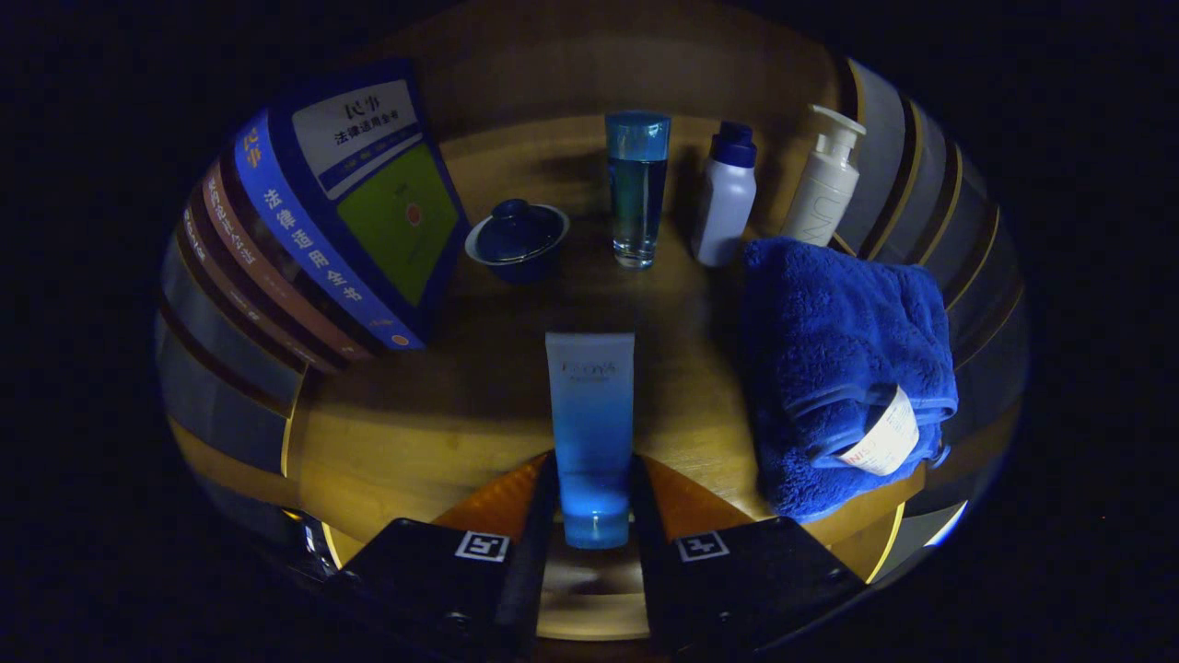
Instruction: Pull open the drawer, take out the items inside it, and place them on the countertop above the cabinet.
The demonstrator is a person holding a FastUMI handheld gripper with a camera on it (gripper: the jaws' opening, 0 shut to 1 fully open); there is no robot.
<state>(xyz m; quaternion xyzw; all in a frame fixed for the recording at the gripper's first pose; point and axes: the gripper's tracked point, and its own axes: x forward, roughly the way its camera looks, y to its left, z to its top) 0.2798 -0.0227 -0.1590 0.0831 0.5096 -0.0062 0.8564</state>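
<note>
Looking down on a dim wooden surface with a bunch of stuff on it: leaning books off to the left, a lidded blue bowl, a clear blue-capped bottle, a small white bottle and a pump bottle lined up at the back, and a folded blue towel on the right. The tool points forward, its fingers closed snug on the cap end of a blue cosmetic tube, which stretches out ahead between them just over the surface
</note>
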